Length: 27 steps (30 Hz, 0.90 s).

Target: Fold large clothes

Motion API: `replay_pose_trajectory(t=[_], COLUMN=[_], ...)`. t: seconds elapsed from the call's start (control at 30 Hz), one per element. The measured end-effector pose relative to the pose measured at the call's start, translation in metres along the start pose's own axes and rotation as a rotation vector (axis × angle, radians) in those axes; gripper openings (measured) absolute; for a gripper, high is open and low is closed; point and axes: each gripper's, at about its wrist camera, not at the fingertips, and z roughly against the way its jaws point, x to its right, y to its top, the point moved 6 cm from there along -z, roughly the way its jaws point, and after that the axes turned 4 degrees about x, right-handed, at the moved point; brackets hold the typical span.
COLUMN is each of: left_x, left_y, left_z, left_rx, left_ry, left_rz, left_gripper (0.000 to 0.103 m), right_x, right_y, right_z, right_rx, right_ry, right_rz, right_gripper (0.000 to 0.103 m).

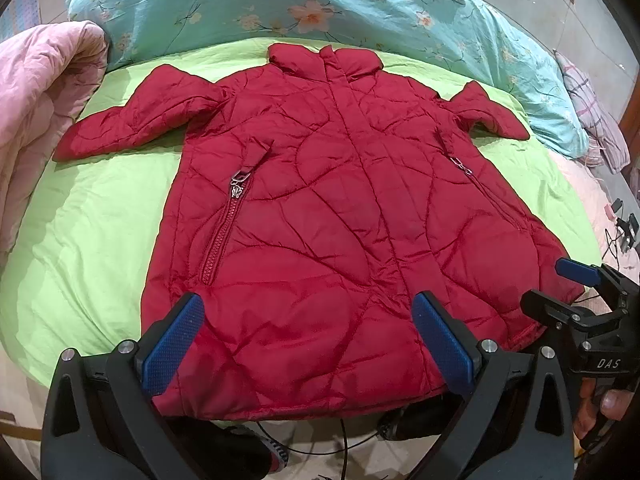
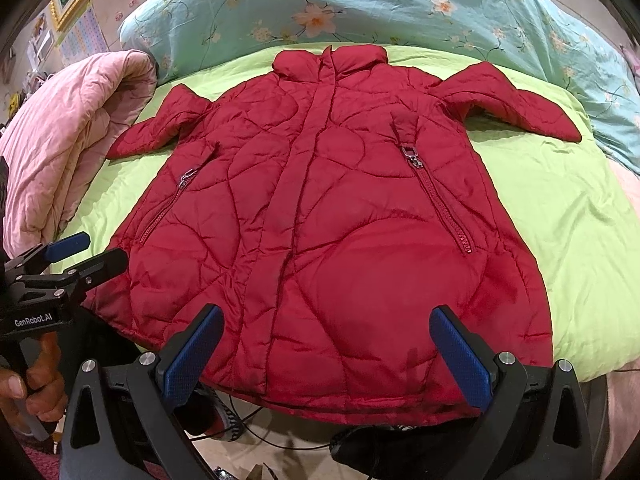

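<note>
- Nearest to our cameras are the blue finger pads (image 1: 173, 344) of our left gripper (image 1: 308, 344); its jaws stand wide apart above the hem and we see nothing held between them.
- Our right gripper (image 2: 326, 356) looks the same in its own view: jaws spread wide over the lower edge of the coat, nothing caught between them. Whether the pads touch the fabric, we cannot tell.
- Each gripper appears also at the edge of the other view, beside the bottom corners of the coat, with the jaws parted.
- What we must fold, the red quilted coat (image 1: 320, 208), lies flat on the green bedsheet (image 1: 88, 232), front side up, the collar (image 1: 324, 60) far from us and the hem hanging just over the near edge of the bed.
- Both sleeves are spread out: the left sleeve (image 1: 140, 120) points toward the pink quilt (image 1: 40, 120), the right sleeve (image 2: 508, 100) toward the floral blue duvet (image 2: 360, 8).
- We judge that the folding has not really begun. The coat is laid out and quite smooth, but no sleeve is turned in and no part of the body is doubled.
- Still to do, as we see it: bring each sleeve across the front, then fold the body, probably hem toward collar.
- The padding looks thick and slippery, so the folds may spring open.
</note>
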Motion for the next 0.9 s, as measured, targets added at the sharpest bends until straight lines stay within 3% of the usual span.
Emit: replay_pose_trajectory(t=[0.9], left_x=[-0.0013], left_y=[0.0003], left_z=[-0.0025], left_rx=[-0.009], left_ry=[0.000], left_rz=[-0.001], left_gripper=[0.103], right_x=[0.0027], right_y=[0.0075], right_z=[-0.0012], right_rx=[-0.005], right_ry=[0.000], right_rz=[0.002], right_gripper=[0.103])
